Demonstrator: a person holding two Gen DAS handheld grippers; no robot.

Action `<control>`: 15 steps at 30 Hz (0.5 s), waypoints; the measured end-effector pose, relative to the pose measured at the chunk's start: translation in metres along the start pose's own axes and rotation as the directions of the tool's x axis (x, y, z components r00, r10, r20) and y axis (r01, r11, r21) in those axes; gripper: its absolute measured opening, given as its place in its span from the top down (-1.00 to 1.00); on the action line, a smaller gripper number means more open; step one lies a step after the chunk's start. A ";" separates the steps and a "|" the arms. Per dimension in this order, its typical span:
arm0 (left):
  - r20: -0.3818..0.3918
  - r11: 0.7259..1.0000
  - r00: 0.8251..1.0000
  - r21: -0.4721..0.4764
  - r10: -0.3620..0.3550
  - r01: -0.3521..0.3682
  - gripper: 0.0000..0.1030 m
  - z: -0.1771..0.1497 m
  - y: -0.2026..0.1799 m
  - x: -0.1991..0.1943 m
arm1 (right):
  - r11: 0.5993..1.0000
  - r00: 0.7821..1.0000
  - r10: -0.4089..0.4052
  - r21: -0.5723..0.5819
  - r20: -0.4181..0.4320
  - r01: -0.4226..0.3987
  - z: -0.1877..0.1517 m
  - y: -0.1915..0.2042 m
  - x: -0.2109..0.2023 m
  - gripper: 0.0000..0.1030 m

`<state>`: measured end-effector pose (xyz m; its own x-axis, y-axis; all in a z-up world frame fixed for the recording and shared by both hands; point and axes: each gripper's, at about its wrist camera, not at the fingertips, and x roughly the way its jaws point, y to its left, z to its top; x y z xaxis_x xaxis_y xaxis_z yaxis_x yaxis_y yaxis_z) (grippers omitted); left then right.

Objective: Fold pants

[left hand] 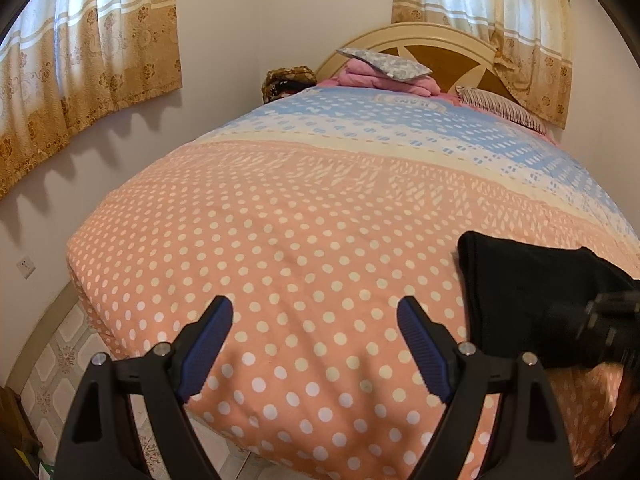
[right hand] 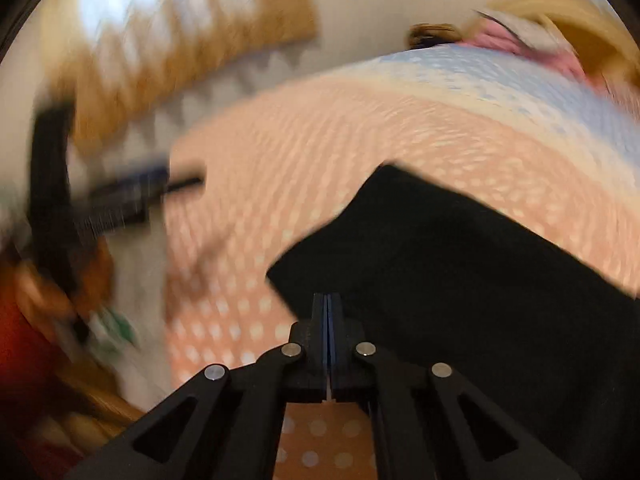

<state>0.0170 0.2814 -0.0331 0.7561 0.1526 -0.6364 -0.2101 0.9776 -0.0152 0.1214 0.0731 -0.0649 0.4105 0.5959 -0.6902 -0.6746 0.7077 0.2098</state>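
Observation:
The black pants (left hand: 520,292) lie in a folded bundle on the right side of the peach polka-dot bedspread (left hand: 280,240). My left gripper (left hand: 316,308) hovers open over bare bedspread to the left of the pants, with nothing between its blue pads. In the blurred right wrist view, my right gripper (right hand: 328,308) is shut, pad against pad, its tips at the near edge of the pants (right hand: 460,260). No cloth shows between the pads. The right gripper's body (left hand: 600,320) appears blurred over the pants. The left gripper (right hand: 120,196) is a dark smear at the left.
Pillows and a pink blanket (left hand: 384,72) are stacked at the headboard (left hand: 440,52) at the far end. A wall with curtains (left hand: 80,72) runs along the bed's left side. Tiled floor (left hand: 60,360) shows past the bed's near left corner.

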 end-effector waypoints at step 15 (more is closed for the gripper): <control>-0.021 1.000 1.000 -0.006 -0.009 0.009 -0.69 -0.003 -0.005 0.004 | 0.986 0.994 -0.043 -0.162 -0.100 0.027 -0.031 0.039 0.012 0.98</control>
<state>0.0192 0.2769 -0.0384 0.7445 0.1408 -0.6526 -0.2070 0.9780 -0.0251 0.0816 0.0964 -0.0864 0.3762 0.5240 -0.7641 -0.7539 0.6525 0.0763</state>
